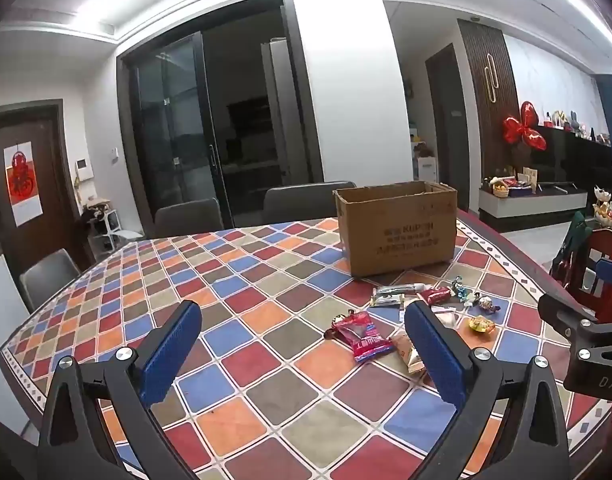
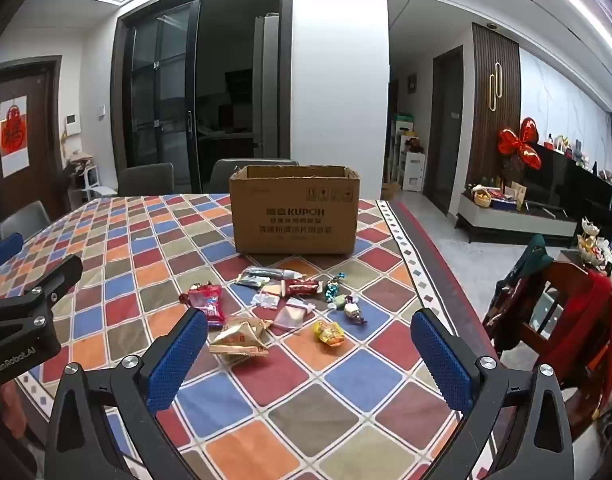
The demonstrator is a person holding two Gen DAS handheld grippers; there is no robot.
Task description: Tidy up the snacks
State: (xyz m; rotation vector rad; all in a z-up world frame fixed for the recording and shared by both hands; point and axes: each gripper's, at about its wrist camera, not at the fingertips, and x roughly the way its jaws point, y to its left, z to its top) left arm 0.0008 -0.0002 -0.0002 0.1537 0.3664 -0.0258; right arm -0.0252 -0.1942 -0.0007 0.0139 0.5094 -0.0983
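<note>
An open cardboard box [image 2: 293,216] stands on the checkered table [image 2: 145,264], also in the left wrist view [image 1: 398,228]. In front of it lie several loose snacks: a red packet [image 2: 205,300] [image 1: 362,334], a beige crumpled packet [image 2: 239,336] [image 1: 406,350], a yellow candy [image 2: 329,332] [image 1: 481,325], a red bar [image 2: 301,287], a grey wrapper [image 2: 253,274], clear bags [image 2: 291,314] and small foil candies [image 2: 352,308]. My left gripper [image 1: 301,322] is open and empty above the table, left of the snacks. My right gripper [image 2: 310,332] is open and empty, near side of the snacks.
Grey chairs [image 2: 145,178] stand behind the table and one [image 1: 45,276] at its left. A wooden chair with red clothing [image 2: 578,320] stands close to the table's right edge. Glass sliding doors [image 2: 165,92] are behind.
</note>
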